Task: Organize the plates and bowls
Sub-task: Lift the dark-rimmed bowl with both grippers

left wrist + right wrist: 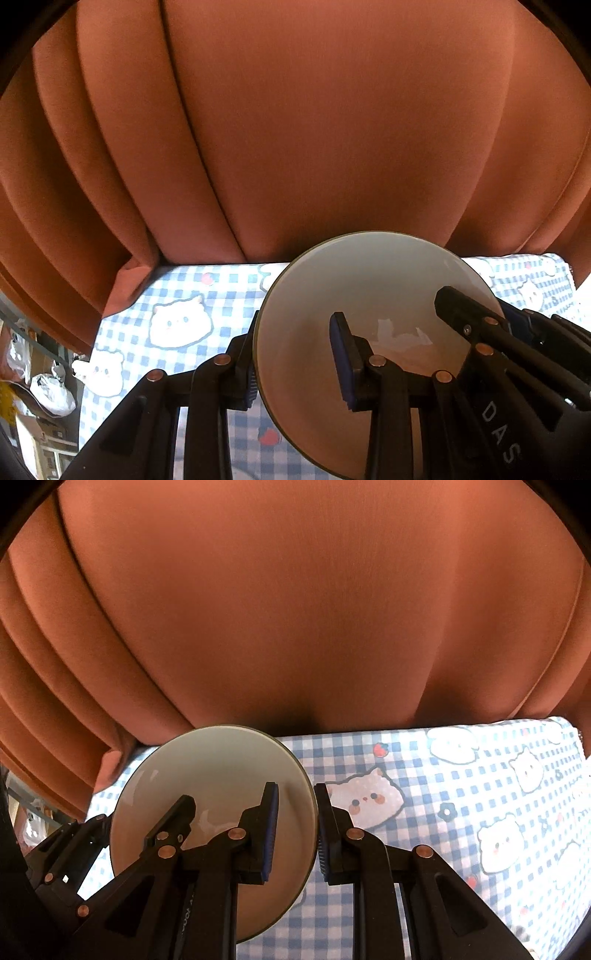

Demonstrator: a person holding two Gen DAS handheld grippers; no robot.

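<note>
With both grippers, left gripper [295, 363] and right gripper [295, 829], clamped on the pale round ceramic bowl [369, 288] at nine and three o'clock, keep it level.

one bowl [369, 295], two grippers, one checked tablecloth [424, 775], one orange curtain [295, 129].

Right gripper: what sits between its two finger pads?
In the right wrist view, the right gripper is clamped on the rim of the white bowl; only that wall lies between the pads.
</note>
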